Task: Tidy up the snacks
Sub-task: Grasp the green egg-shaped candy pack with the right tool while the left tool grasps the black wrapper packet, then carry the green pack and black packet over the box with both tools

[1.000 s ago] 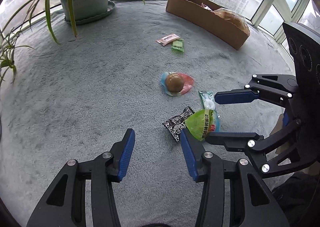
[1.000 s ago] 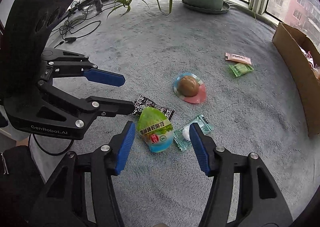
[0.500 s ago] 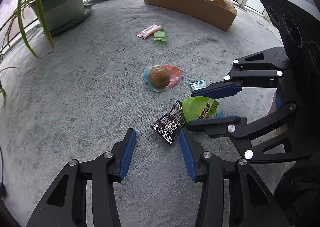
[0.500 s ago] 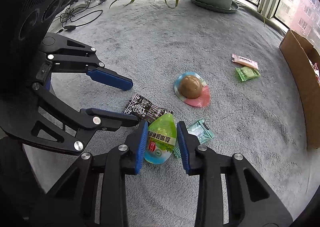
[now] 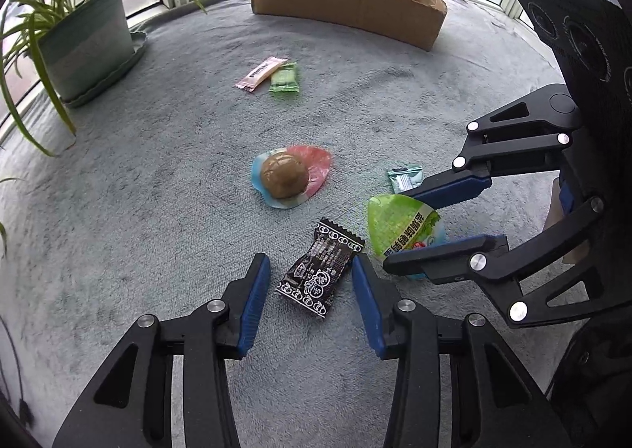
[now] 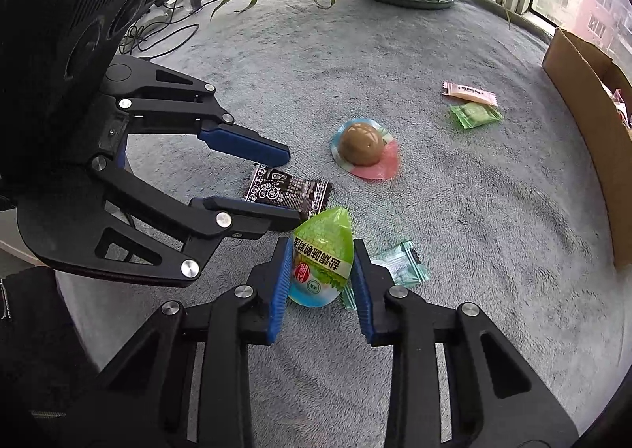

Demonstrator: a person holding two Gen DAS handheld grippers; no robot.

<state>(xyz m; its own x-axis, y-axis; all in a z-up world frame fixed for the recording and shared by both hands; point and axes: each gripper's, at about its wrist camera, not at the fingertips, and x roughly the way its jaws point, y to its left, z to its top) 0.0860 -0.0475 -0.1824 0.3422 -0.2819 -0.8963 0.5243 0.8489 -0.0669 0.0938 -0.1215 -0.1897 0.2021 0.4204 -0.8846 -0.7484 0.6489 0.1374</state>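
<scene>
A black snack packet (image 5: 320, 270) (image 6: 288, 191) lies flat on the grey carpet. My left gripper (image 5: 310, 266) (image 6: 290, 189) straddles it; its jaws are closing and a gap shows on both sides of the packet. Just right of it, my right gripper (image 6: 322, 250) (image 5: 399, 228) is shut on a green egg-shaped packet (image 6: 322, 258) (image 5: 399, 226), with both blue pads pressed against its sides. The cardboard box (image 5: 347, 9) (image 6: 584, 112) with bagged snacks inside stands at the far edge.
A brown egg in a red and blue wrapper (image 5: 288, 175) lies mid-carpet. A small teal candy (image 6: 401, 264) sits beside the right gripper. A pink bar (image 5: 260, 72) and a green candy (image 5: 284, 78) lie nearer the box. A potted plant (image 5: 87, 53) and cables (image 6: 158, 33) are at the edges.
My right gripper went from wide open to shut on the green packet. My left gripper shifted over the black packet, rolled a little, and its jaws narrowed.
</scene>
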